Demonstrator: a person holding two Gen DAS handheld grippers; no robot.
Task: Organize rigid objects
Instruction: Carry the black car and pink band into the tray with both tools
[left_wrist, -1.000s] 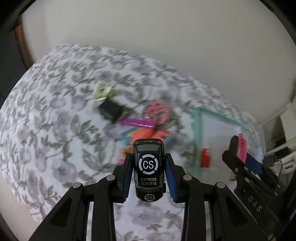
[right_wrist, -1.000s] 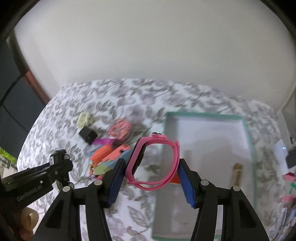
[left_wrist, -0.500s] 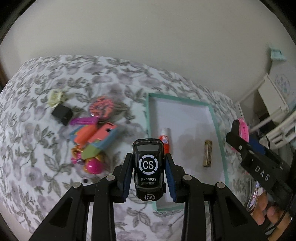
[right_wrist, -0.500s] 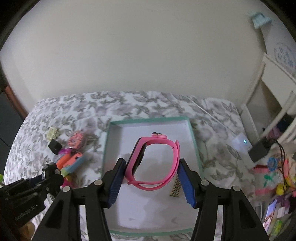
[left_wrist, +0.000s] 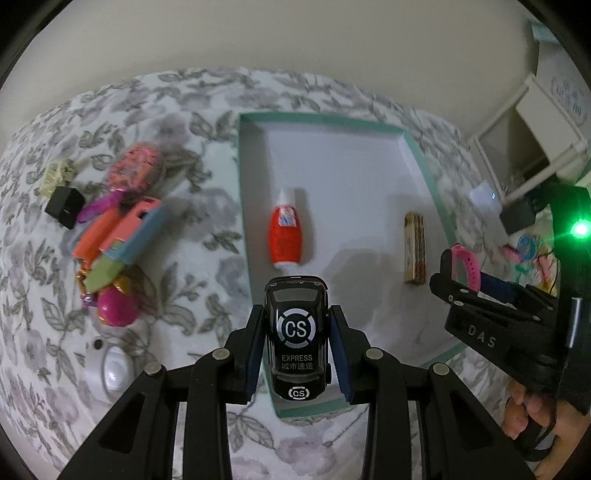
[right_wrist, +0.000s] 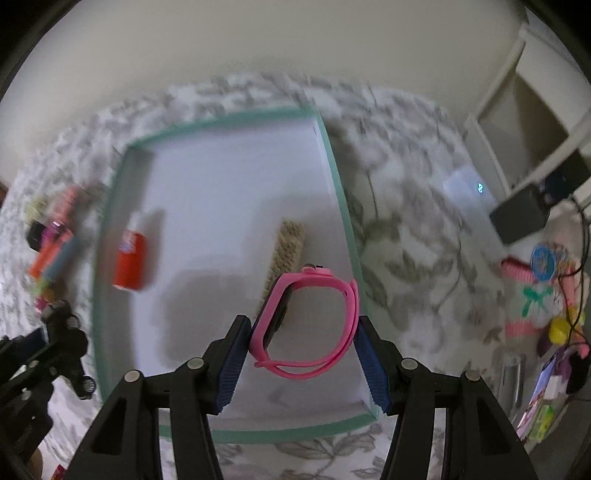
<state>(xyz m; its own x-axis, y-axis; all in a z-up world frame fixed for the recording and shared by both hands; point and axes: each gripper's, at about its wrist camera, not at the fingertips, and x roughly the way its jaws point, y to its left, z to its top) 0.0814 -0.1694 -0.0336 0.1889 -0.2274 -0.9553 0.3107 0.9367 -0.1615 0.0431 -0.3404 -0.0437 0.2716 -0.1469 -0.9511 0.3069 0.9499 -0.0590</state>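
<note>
My left gripper (left_wrist: 297, 345) is shut on a black toy car (left_wrist: 297, 332) marked "CS EXPRESS", held above the near left corner of the green-rimmed white tray (left_wrist: 332, 120). My right gripper (right_wrist: 303, 345) is shut on a pink wristband (right_wrist: 306, 321), held over the tray's near right part (right_wrist: 225, 118); it also shows in the left wrist view (left_wrist: 465, 266). In the tray lie a red glue bottle (left_wrist: 285, 230) and a tan ridged block (left_wrist: 414, 247).
A pile of colourful toys (left_wrist: 114, 236), a black cube (left_wrist: 64, 205) and a pale clip (left_wrist: 55, 175) lie left of the tray on the floral bedspread. A white device (left_wrist: 110, 369) lies near left. Clutter and shelves (right_wrist: 535, 258) stand right.
Both grippers have swung right and closer to the tray with their objects still held. The toy car and the wristband now hang over the tray's near end.
</note>
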